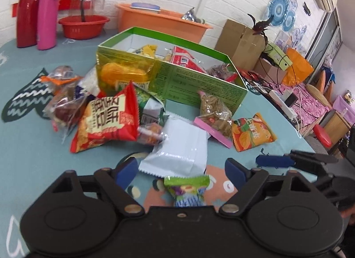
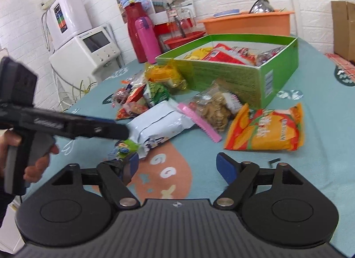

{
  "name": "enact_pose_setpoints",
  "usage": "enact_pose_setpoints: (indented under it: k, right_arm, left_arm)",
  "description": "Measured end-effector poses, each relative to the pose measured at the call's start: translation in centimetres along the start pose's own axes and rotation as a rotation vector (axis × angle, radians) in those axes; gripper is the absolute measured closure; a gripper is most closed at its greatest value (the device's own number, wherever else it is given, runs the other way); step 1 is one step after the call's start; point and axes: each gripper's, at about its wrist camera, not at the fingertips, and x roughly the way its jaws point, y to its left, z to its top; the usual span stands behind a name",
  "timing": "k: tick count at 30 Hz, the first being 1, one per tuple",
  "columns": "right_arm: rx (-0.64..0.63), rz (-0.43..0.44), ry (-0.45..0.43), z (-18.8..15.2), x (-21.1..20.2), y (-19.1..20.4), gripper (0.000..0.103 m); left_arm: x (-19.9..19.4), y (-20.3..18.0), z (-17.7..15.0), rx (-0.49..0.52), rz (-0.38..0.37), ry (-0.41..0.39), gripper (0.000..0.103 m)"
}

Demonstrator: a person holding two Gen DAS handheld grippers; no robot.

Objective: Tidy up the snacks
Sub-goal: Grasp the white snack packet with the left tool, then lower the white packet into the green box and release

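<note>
Target item: small green-topped candy packet (image 1: 186,188), lying on the tablecloth (image 1: 33,158) between the left gripper's fingers, touching neither pad.
Left gripper (image 1: 180,172): jaws wide apart, empty, low over the packet.
Right gripper (image 2: 178,166): jaws wide apart, empty, over bare cloth; nearest snack is the orange chip bag (image 2: 266,130).
Destination: green cardboard box (image 1: 199,82), well beyond the loose pile, already partly filled with packets.
Step, judged: left gripper about to close on the candy packet.
Risk 1: the white foil pouch (image 1: 179,147) lies just beyond the packet; closing too far forward could pinch its edge as well.
Risk 2: the packet is small and flat; the pads may slide over it and close on nothing.
Risk 3: both grippers work close together; they could collide on the lift.
Obstructions: red snack bag (image 1: 106,120), pink-edged nut bag (image 1: 214,116) and clear-wrapped sweets crowd the path to the box.
Surroundings: pink flask (image 1: 47,16), red basin (image 1: 83,26), orange tub (image 1: 159,22) behind.
</note>
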Motion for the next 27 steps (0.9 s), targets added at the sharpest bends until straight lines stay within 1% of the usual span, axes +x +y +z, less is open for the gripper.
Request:
enact_pose_setpoints:
  k: [4, 5, 6, 9, 11, 14, 15, 16, 18, 22, 27]
  right_arm:
    - [-0.001, 0.029, 0.012, 0.4, 2.0, 1.4, 0.0]
    - [-0.001, 0.031, 0.016, 0.6, 2.6, 1.6, 0.0]
    - [0.006, 0.025, 0.021, 1.0, 3.3, 1.9, 0.0]
    - [0.034, 0.011, 0.022, 1.7, 4.9, 2.0, 0.0]
    - [0.049, -0.02, 0.021, 2.0, 5.7, 2.1, 0.0]
    - [0.019, -0.044, 0.002, 2.0, 6.3, 2.4, 0.0]
    - [0.013, -0.046, 0.004, 1.9, 6.2, 2.6, 0.002]
    - [0.009, -0.034, 0.013, 1.9, 6.2, 2.7, 0.012]
    - [0.013, -0.022, 0.014, 1.8, 5.6, 2.8, 0.017]
    - [-0.029, -0.02, -0.035, 2.0, 3.5, 3.9, 0.019]
    - [-0.081, -0.006, -0.132, 4.8, 1.2, 4.2, 0.021]
  left_arm:
    - [1.7, 0.5, 1.1, -0.021, -0.013, 0.02, 0.0]
    - [2.0, 0.6, 1.4, -0.024, -0.024, 0.029, 0.009]
    - [2.3, 0.7, 1.6, -0.025, -0.034, 0.039, 0.012]
    - [3.2, 1.0, 1.9, -0.028, -0.03, 0.064, 0.016]
    - [3.6, 1.4, 1.9, -0.051, -0.044, 0.08, 0.018]
    - [3.7, 1.5, 1.5, -0.083, -0.081, 0.086, 0.035]
    - [3.4, 1.3, 1.3, -0.087, -0.077, 0.079, 0.035]
    - [3.2, 1.0, 1.1, -0.086, -0.069, 0.071, 0.036]
    - [2.4, 0.5, 0.8, -0.096, -0.064, 0.057, 0.037]
    - [0.1, -0.9, 1.1, -0.072, -0.076, 0.01, 0.038]
    - [-2.4, -2.3, 3.9, -0.024, -0.092, -0.081, 0.038]
